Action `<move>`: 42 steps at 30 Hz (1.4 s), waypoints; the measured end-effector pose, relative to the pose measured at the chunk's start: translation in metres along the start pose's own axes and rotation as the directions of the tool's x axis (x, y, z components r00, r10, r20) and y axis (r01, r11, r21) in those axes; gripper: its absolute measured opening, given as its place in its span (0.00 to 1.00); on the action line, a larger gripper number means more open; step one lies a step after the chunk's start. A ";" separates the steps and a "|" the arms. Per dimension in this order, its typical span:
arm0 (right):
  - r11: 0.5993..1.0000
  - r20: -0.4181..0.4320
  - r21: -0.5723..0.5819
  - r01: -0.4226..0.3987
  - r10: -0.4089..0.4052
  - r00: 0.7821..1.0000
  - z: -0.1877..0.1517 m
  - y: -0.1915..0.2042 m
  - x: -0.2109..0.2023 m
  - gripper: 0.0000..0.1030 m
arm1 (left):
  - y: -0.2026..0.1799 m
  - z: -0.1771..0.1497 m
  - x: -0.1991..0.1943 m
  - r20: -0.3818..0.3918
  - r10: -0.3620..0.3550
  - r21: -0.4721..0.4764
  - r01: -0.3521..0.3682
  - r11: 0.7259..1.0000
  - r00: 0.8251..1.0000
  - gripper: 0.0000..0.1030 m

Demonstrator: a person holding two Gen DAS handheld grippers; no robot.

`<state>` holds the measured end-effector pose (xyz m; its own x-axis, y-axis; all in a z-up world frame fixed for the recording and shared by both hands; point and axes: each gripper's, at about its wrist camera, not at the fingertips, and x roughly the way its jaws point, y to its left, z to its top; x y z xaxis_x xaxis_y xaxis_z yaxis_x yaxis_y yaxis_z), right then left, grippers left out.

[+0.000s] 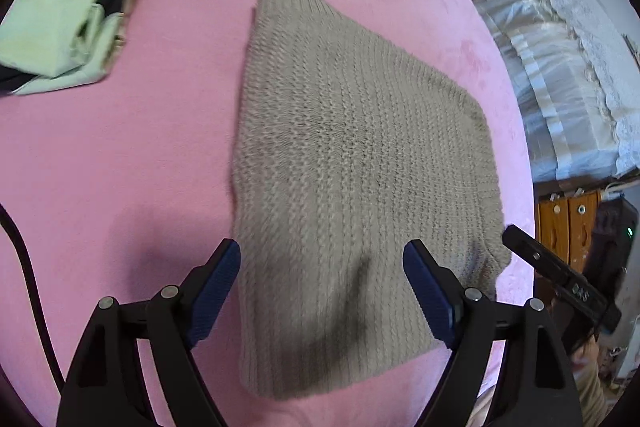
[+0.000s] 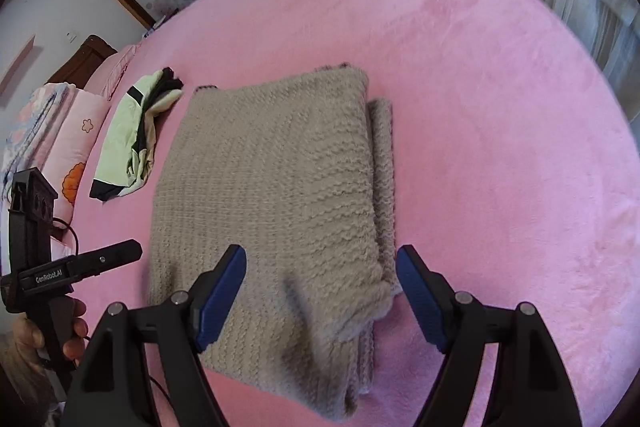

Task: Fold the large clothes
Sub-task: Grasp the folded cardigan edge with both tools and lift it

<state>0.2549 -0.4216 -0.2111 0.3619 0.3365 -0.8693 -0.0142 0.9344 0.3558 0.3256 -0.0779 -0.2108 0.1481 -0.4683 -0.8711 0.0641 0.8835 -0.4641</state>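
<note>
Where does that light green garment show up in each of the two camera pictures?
Left wrist view: light green garment at the upper left, on the pink blanket.
Right wrist view: left of centre, beside the knitted sweater.
Shared landmark: the sweater.

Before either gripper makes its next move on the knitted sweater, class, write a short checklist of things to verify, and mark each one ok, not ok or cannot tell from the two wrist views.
1. Left gripper open and holding nothing: ok.
2. Right gripper open and holding nothing: ok.
3. Grey knitted sweater lies folded on the pink blanket: ok.
4. Folded edges line up: not ok; an under layer sticks out along the right side.
5. Green garment lies apart from the sweater: ok.
6. Sleeves tucked neatly inside: cannot tell.
</note>
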 end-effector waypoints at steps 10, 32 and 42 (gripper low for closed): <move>0.976 -0.134 0.111 -0.189 0.203 0.970 0.022 -0.044 0.062 0.75 | 0.034 0.030 0.046 -0.060 -0.086 -0.096 0.080 0.992 0.994 0.81; 0.954 -0.090 0.032 -0.299 0.301 0.950 0.029 -0.019 0.071 0.45 | 0.016 0.034 0.071 -0.008 -0.106 -0.044 0.106 0.993 0.994 0.52; 0.964 -0.030 -0.023 -0.266 0.265 0.964 -0.007 0.038 -0.010 0.42 | -0.004 0.001 -0.020 0.069 -0.089 0.035 0.086 0.996 0.994 0.49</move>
<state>0.2445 -0.3887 -0.1912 0.3171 0.5754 -0.7539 -0.1314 0.8139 0.5659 0.3230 -0.0720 -0.1914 0.2091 -0.5427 -0.8135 0.1114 0.8397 -0.5315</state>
